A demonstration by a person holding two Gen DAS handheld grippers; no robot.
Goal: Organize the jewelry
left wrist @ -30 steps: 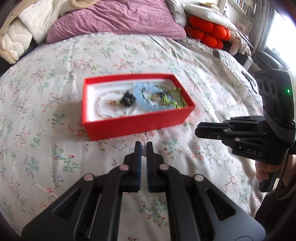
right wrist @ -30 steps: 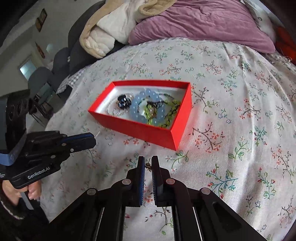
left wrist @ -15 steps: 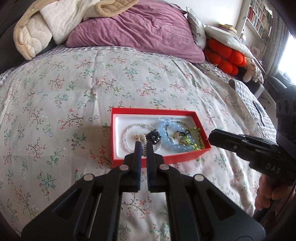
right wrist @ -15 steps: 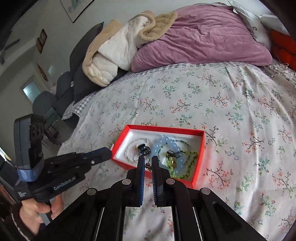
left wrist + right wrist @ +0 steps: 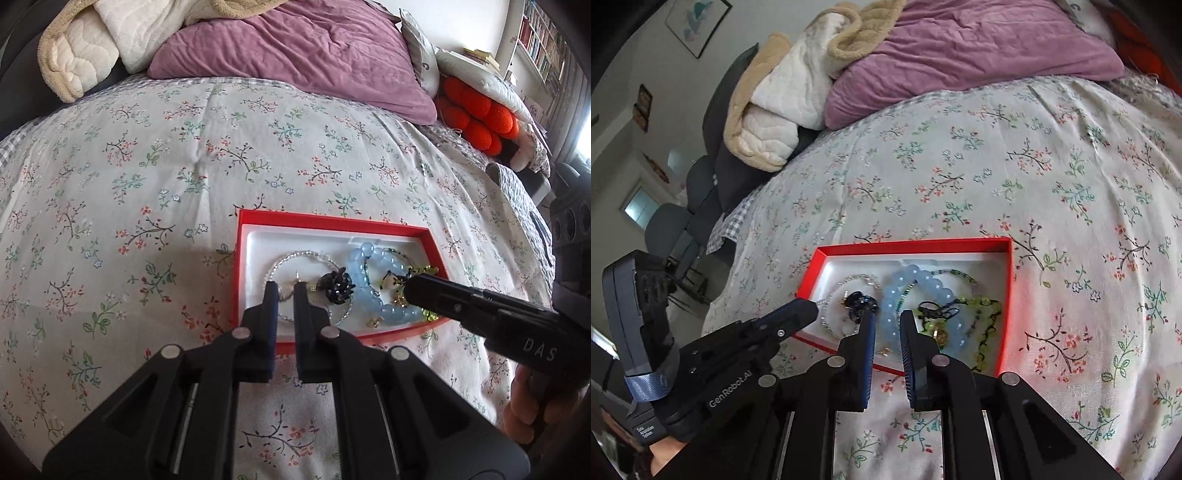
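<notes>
A: We've got both claws over the shallow red cardboard box w/ white lining (image 5: 242, 258), which sits on the floral-print bedspread (image 5: 184, 166). The left claw (image 5: 284, 286) hangs above the box's near-left part, jaws parting, a narrow gap showing.

B: Anything between them?

A: A thin metal pin (image 5: 297, 275) sticks up at the tip of its right finger; can't tell if it's gripped or just resting there. Nothing else in the gap. Under it lies the clear beaded bracelet (image 5: 306, 254), and just beside that the small dark flower-shaped piece (image 5: 337, 286).

B: And the right claw (image 5: 886, 317)?

A: Also opening, gap a bit wider, nothing pressed between the pads. Through the gap we see the pale blue round-bead bracelet (image 5: 916, 280) in the box's middle. The green beaded string (image 5: 982, 306) is tangled at the box's right end, touching the blue one.

B: So all the jewelry's inside the box?

A: What we can see, yes. A small gold bit (image 5: 375, 322) lies by the near wall. Behind the box: a purple pillow (image 5: 295, 48) and a cream quilted blanket (image 5: 85, 48) at the bed's head, well apart from it.
</notes>
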